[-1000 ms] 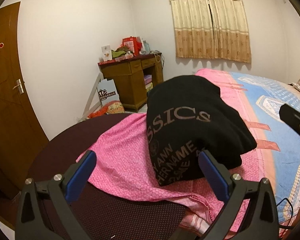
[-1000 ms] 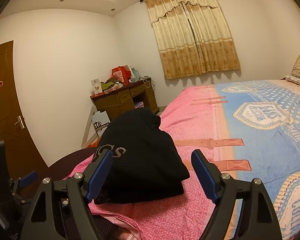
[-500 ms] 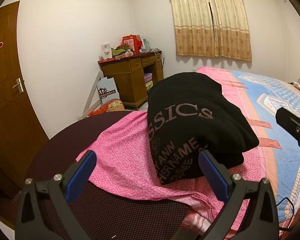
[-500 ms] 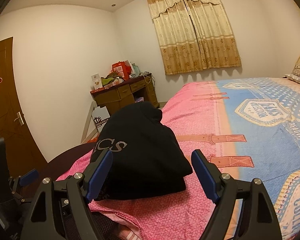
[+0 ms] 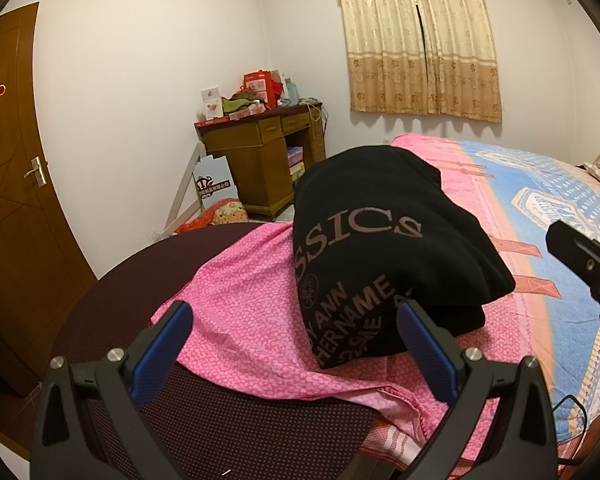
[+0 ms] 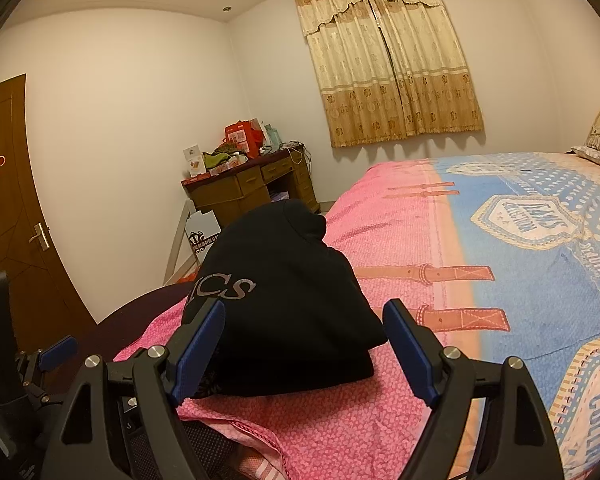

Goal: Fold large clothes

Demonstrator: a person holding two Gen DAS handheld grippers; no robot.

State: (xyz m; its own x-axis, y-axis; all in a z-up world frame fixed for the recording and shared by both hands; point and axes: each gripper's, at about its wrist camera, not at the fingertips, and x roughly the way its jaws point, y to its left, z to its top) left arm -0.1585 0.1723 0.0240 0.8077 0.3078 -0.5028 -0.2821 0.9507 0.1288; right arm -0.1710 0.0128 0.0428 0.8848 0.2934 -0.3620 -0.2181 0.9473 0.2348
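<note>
The folded black garment [image 5: 384, 240] sits on the foot end of the bed [image 5: 540, 248], on top of the pink sheet [image 5: 244, 320] that spills over the edge there. Seen from the left hand-held gripper [image 5: 294, 344], the bundle lies just ahead and a little to the right: its near edge dips down between the two blue pads, closer to the right one, but neither pad touches it. That gripper's jaws stand spread wide, with nothing pinched. From the right hand-held gripper [image 6: 304, 350], the same garment [image 6: 284, 304] lies straight ahead, filling the gap between the blue fingers [image 6: 198, 354] and slightly to the left of centre; here too the jaws are wide apart and hold nothing, and the pads are clear of the cloth. The bundle is longer than it is wide, and its long axis runs away from both grippers toward the far wall, where the wooden desk [image 6: 256, 192] stands. It rises to a rounded hump at the far end, and the printed lettering faces the left gripper's side. The right gripper's body [image 5: 584, 264] shows at the right edge of the left view, beside the bundle.
</note>
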